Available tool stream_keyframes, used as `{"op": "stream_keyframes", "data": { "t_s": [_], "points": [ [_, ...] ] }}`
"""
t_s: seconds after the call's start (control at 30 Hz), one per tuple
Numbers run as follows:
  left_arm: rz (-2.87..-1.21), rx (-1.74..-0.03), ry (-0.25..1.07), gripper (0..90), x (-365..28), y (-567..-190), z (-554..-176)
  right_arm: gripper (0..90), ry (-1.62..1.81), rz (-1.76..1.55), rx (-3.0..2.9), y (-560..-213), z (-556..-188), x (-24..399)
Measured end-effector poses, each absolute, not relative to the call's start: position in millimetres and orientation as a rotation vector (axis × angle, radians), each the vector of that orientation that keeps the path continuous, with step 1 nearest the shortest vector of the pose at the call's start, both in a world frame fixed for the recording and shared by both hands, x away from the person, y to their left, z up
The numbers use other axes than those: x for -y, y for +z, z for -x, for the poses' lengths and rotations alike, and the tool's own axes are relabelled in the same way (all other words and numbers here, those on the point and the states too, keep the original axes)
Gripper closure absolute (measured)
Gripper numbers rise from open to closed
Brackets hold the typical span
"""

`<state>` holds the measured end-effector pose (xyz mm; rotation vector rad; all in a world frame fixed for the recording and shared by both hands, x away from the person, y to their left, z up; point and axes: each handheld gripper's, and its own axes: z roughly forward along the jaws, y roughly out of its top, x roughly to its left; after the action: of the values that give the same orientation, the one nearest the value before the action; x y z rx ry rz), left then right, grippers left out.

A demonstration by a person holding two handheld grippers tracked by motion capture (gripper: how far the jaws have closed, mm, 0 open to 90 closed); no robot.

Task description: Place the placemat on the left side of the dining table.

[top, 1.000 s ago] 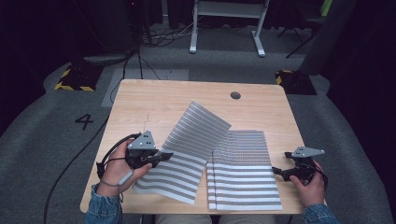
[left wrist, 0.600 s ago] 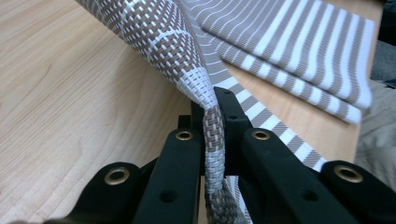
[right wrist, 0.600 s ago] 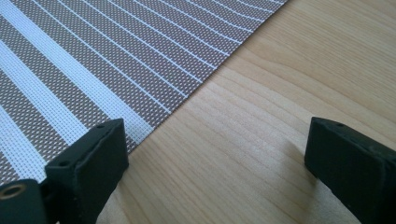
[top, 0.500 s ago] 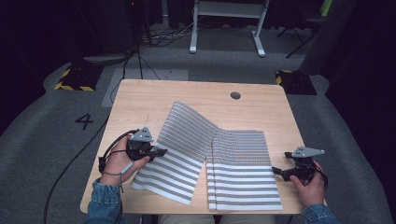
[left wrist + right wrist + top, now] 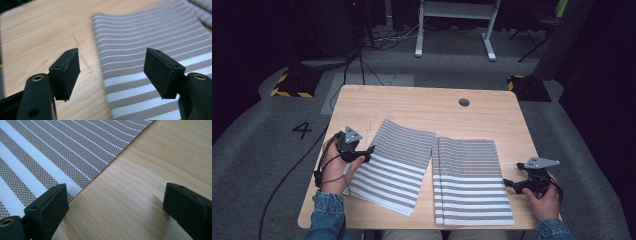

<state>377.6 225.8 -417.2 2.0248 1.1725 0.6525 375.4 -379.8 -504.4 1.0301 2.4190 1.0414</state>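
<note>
Striped placemats are laid side by side on the near half of the desk (image 5: 412,102). At the left, the left gripper (image 5: 364,152) is held in the person's left hand (image 5: 334,165), just beside the left edge of the left placemat (image 5: 397,165), which is angled askew across the wood. Its jaws have just been opening; in the left gripper view they are seen spread wide, nothing between the pads, the mat's edge lying on the desk beyond them. Further right, the right placemat (image 5: 469,180) is laid squarer to the desk's near edge, its left edge close against the left mat. At the far right, the right gripper (image 5: 508,184) is held at that mat's right edge, jaws wide apart and nothing gripped, straddling the mat's edge and bare wood.
</note>
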Motion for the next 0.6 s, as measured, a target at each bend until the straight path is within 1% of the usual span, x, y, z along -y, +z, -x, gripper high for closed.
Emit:
{"op": "stream_keyframes", "data": {
  "t_s": [0.07, 0.17, 0.27, 0.4, 0.47, 0.6],
  "points": [
    [-2.004, -1.145, 0.654, 28.6, -223.6, -411.5, -373.0, 6.4, 1.042, -1.030, -2.419, -504.4, -375.4, 379.8],
    [-2.001, -1.062, 0.611, 28.6, -213.9, -405.9, -366.4, 6.4, 1.041, -1.030, -2.419, -504.4, -375.4, 379.8],
    [-2.007, -0.986, 0.549, 28.6, -201.6, -403.2, -359.8, 6.4, 1.041, -1.031, -2.419, -504.4, -375.3, 379.8],
    [-2.035, -0.930, 0.479, 28.5, -181.3, -405.0, -348.9, 6.4, 1.041, -1.031, -2.419, -504.4, -375.4, 379.8],
    [-2.049, -0.894, 0.418, 28.5, -171.3, -407.0, -343.2, 6.4, 1.041, -1.030, -2.419, -504.4, -375.3, 379.8],
    [-2.078, -0.860, 0.347, 28.5, -158.9, -411.1, -334.4, 6.4, 1.041, -1.030, -2.419, -504.4, -375.3, 379.8]
  ]
}}
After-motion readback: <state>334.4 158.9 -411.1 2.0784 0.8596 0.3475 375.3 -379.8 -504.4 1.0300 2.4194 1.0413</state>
